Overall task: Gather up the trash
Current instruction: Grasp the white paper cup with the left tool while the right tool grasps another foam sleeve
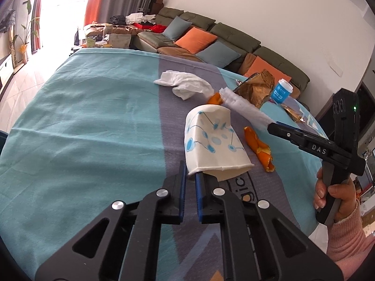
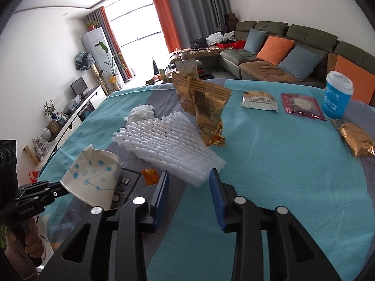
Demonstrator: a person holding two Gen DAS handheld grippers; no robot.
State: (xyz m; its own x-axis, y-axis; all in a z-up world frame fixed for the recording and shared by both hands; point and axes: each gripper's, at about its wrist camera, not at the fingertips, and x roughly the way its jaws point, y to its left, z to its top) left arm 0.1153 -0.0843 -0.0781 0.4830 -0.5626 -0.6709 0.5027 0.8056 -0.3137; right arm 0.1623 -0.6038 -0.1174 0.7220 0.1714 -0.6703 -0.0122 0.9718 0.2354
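Teal and grey cloth covers the table (image 1: 70,117), a green sofa behind. Nearest, the left gripper (image 1: 191,175) is clamped on the rim of a crushed white paper cup with blue dots (image 1: 211,140), so pickup looks underway; next comes carrying it to a bin, none visible. Beyond the cup, the right gripper (image 2: 189,179) stands parted just short of a white foam fruit net (image 2: 168,145), touching nothing.

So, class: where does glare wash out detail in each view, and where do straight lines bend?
Left wrist view: window blown out white, floor below it glaring; sofa curves along the edge. Right wrist view: window overexposed between the curtains; ceiling line bows; table cloth evenly lit.
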